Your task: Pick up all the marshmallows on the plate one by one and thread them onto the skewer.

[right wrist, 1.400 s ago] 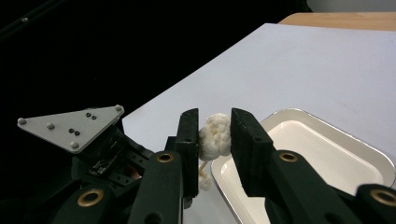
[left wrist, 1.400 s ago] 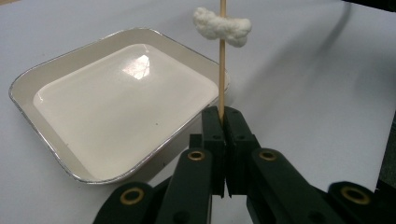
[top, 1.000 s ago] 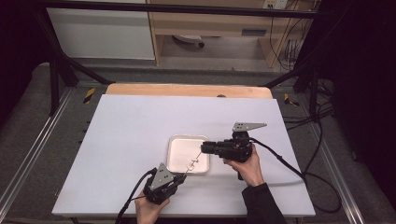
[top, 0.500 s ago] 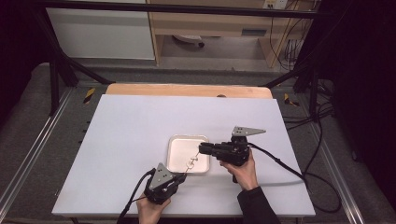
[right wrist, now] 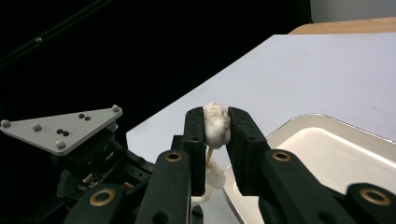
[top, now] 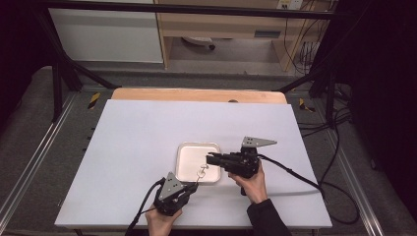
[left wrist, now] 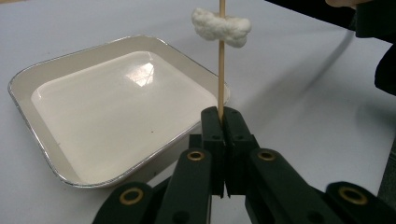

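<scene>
Skewer (left wrist: 221,70): we see it clamped in the left gripper (left wrist: 223,116), rising over the tray (left wrist: 28,93). Top white piece (right wrist: 215,125): pinched by the right gripper (right wrist: 217,126), held level from the right, jaws narrow.

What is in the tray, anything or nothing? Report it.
Empty: the tray's glossy white bottom is bare. The white pieces sit on the wooden skewer above it.

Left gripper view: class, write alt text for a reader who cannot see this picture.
The left gripper, shut, holds a thin wooden skewer upright, with a white marshmallow-like piece threaded near the top. Behind it on the white table sits a shallow, empty, cream tray with a metal rim.
</scene>
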`<state>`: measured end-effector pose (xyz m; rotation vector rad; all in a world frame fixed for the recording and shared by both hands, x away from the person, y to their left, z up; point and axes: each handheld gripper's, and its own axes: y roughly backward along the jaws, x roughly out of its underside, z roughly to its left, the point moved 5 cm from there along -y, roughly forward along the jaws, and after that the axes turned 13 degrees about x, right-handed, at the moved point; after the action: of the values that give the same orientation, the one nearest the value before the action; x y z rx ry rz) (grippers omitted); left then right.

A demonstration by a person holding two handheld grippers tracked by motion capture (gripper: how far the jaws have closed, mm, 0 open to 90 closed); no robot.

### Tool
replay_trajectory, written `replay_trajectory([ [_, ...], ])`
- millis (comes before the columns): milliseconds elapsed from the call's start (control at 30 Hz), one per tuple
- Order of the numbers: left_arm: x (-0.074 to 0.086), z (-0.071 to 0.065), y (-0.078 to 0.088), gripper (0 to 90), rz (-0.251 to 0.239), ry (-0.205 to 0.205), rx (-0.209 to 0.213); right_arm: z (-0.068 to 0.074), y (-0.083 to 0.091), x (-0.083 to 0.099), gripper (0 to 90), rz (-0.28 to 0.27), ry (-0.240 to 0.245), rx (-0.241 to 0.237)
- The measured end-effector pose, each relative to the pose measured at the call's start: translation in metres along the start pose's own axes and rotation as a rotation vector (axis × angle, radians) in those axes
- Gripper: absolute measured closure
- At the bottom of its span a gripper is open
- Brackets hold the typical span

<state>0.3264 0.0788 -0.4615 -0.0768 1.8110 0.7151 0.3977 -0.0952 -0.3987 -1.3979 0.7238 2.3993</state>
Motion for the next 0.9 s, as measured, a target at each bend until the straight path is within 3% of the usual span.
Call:
replay_trajectory([
  [300, 0.0, 0.0, -0.001, 88.7, -0.011, 0.006, 0.002, 0.001, -0.003, 0.005, 78.4, 0.011, -0.001, -0.002],
  [400, -0.007, -0.001, 0.002, 88.5, -0.041, 0.004, -0.001, 0.002, -0.01, 0.015, 78.3, 0.072, 0.003, -0.008],
  [567, -0.006, 0.001, 0.002, 88.4, -0.032, 0.015, 0.012, 0.002, -0.013, 0.019, 75.9, 0.086, 0.004, -0.01],
  [700, -0.004, 0.003, 0.002, 88.4, -0.021, 0.018, 0.007, 0.0, -0.008, 0.013, 55.2, 0.049, 0.021, 0.032],
  [800, -0.006, 0.006, 0.005, 88.4, -0.031, 0.025, 0.008, -0.001, -0.001, 0.008, 44.5, 0.024, 0.077, 0.073],
  [900, -0.006, 0.009, 0.009, 88.3, -0.021, 0.027, 0.004, -0.004, 0.004, 0.008, 33.1, 0.034, 0.124, 0.128],
])
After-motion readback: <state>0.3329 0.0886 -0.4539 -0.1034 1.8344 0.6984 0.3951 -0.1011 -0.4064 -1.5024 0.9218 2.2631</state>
